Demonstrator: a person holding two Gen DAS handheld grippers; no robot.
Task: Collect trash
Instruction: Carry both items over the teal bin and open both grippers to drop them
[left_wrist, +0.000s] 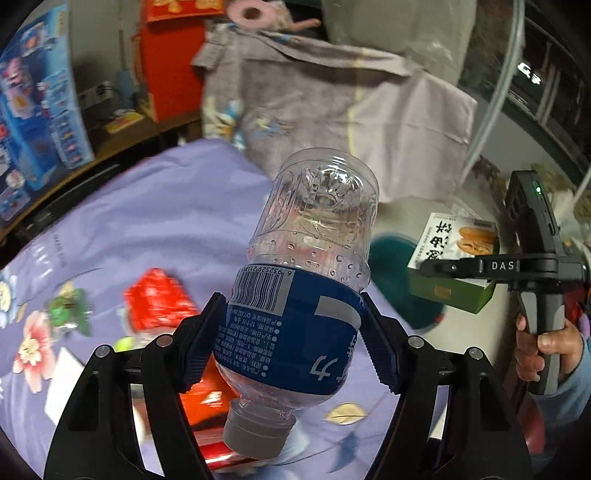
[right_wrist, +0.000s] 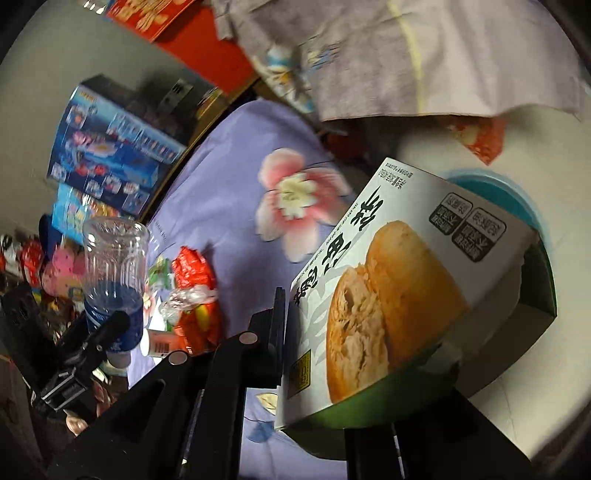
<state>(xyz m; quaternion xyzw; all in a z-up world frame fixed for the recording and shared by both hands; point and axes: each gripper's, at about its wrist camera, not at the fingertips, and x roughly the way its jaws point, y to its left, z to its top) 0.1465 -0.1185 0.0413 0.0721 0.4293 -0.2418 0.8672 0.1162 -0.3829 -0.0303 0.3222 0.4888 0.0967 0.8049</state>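
My left gripper (left_wrist: 291, 325) is shut on an empty clear plastic bottle (left_wrist: 306, 280) with a blue label, held upside down, grey cap toward the camera, above the purple floral bedsheet (left_wrist: 155, 206). My right gripper (right_wrist: 365, 332) is shut on a white and green pastry box (right_wrist: 399, 295), held over a teal bin (right_wrist: 517, 199) on the floor. The box (left_wrist: 458, 254) and the bin (left_wrist: 395, 273) also show in the left wrist view. The bottle also shows in the right wrist view (right_wrist: 114, 273). Red wrappers (left_wrist: 159, 299) lie on the sheet.
More wrappers and a small white tube (right_wrist: 162, 343) lie on the bed. A folded lilac quilt (left_wrist: 332, 107) lies at the head of the bed. Blue toy boxes (left_wrist: 40, 107) and a red box (left_wrist: 173, 62) stand on a shelf to the left.
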